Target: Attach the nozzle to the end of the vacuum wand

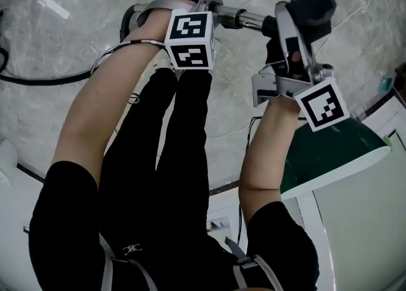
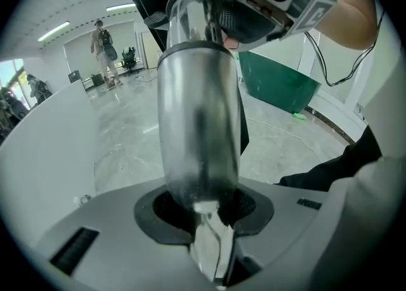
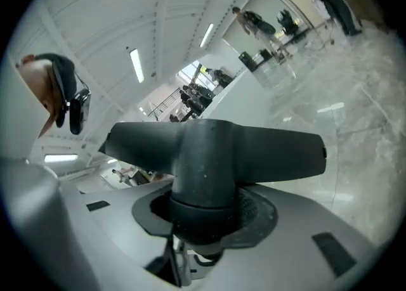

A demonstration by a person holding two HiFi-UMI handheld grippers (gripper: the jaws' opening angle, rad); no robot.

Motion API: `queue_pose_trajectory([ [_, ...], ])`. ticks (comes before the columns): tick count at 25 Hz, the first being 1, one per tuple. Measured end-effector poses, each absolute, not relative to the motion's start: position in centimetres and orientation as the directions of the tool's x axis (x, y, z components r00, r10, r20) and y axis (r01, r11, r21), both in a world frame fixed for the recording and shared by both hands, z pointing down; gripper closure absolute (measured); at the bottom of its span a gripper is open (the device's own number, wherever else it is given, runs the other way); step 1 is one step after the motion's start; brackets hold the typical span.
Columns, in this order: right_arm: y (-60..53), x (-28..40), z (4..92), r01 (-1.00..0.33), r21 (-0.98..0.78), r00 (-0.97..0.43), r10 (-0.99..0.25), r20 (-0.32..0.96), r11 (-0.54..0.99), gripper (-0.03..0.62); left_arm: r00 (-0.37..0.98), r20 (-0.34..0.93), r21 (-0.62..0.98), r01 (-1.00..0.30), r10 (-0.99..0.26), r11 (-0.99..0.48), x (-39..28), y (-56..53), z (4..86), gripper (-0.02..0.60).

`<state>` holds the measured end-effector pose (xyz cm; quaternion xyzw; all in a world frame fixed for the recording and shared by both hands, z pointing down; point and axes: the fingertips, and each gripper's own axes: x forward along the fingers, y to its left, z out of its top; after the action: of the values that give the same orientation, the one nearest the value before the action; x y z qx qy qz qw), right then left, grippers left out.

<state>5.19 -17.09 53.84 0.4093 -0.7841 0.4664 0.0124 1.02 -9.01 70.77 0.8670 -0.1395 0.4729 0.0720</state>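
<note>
My left gripper [image 1: 202,7] is clenched on the wand [image 1: 244,18]. The silver tube sits right between its jaws, low on the fat part. My right gripper [image 1: 295,26] is clenched on the nozzle [image 1: 314,3], with the jaws squeezing its round black neck. The wide black head sticks out past them like the top of a T. Both things are up in the air over the floor [image 1: 76,11], in front of my legs. The wand lies nearly flat, and its long line runs from my left gripper straight across to the right. Its thin, shiny end points at the nozzle, so the nozzle is at the right end of the wand, just past my left gripper. My right hand is the one nearest that end. In the left gripper view the thin end goes up into the black part at the top, so the two touch or are very close. I cannot tell if the wand is pushed all the way in. I think the next move is to keep the neck lined up with the wand and push the two together along that line.
</note>
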Motion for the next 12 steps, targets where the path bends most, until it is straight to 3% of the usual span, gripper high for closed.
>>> queue_pose_trajectory([
  [5,-17.1,4.5,54.2,-0.687,-0.668,-0.662,-0.626,0.413,0.286,0.428,0.579,0.81,0.073,-0.262,-0.096,-0.962,0.5,-8.0,70.8,0.448],
  [12,-16.3,3.4,52.4,-0.495,-0.721,-0.836,-0.492,0.243,0.485,0.43,0.681,0.729,0.272,-0.191,0.072,-0.943,0.7,-5.6,68.1,0.454],
])
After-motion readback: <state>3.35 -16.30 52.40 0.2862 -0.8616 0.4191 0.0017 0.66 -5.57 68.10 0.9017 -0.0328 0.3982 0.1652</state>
